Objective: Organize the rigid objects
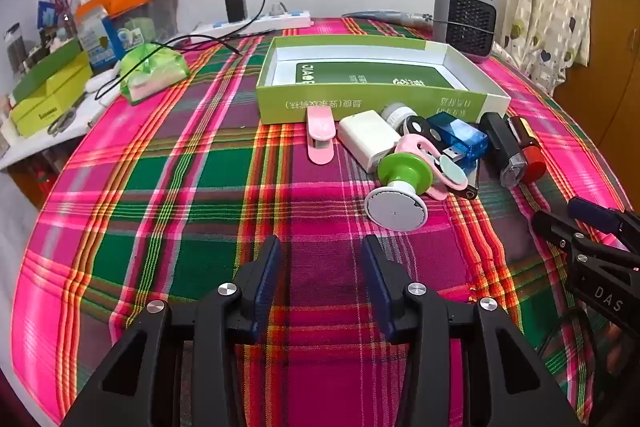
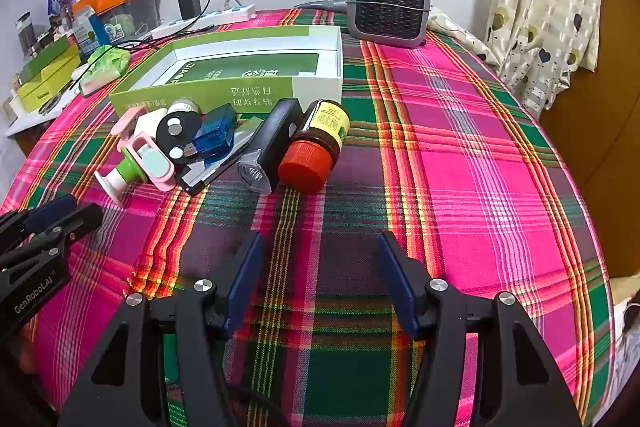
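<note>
Both the left gripper (image 1: 322, 247) and right gripper (image 2: 320, 243) stand with jaws apart and empty, short of the object pile (image 2: 224, 143) lying against the green box (image 2: 224, 95) toward the table's far edge.

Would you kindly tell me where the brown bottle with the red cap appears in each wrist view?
Left wrist view: brown bottle at right, mostly hidden behind the black flashlight.
Right wrist view: brown bottle centre-left, lying beside the flashlight.
Shared landmark: the open green box just behind.

Both grippers hang tilted down over the plaid cloth (image 1: 320, 211), short of the green box (image 1: 360, 99): left gripper (image 1: 322, 259) and right gripper (image 2: 320, 255), jaws apart (nothing between them).
</note>
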`<state>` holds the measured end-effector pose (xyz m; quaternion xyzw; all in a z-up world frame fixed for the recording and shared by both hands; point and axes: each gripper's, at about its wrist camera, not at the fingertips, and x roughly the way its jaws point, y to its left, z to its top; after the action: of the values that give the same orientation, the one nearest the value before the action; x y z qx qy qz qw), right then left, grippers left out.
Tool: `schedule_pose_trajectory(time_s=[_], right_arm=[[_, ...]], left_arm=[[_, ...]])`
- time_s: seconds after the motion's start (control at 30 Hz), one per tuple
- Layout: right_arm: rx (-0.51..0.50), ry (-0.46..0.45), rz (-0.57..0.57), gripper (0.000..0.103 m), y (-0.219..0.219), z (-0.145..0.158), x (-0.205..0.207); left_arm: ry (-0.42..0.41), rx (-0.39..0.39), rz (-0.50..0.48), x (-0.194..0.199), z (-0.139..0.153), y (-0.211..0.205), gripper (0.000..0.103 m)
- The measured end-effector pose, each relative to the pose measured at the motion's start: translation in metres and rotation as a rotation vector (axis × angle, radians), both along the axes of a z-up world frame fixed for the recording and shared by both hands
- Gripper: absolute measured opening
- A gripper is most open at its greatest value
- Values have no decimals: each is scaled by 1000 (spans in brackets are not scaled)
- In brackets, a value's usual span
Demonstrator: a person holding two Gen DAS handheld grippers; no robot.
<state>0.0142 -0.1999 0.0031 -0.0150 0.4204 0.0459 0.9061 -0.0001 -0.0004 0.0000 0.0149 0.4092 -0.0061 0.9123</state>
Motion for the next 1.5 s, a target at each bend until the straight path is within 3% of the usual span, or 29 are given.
schedule_pose_trajectory(time_s=[1.5], right_arm=[[5, 1, 0, 59, 0, 0, 0]], left_arm=[[1, 8, -1, 0, 0, 1, 41]])
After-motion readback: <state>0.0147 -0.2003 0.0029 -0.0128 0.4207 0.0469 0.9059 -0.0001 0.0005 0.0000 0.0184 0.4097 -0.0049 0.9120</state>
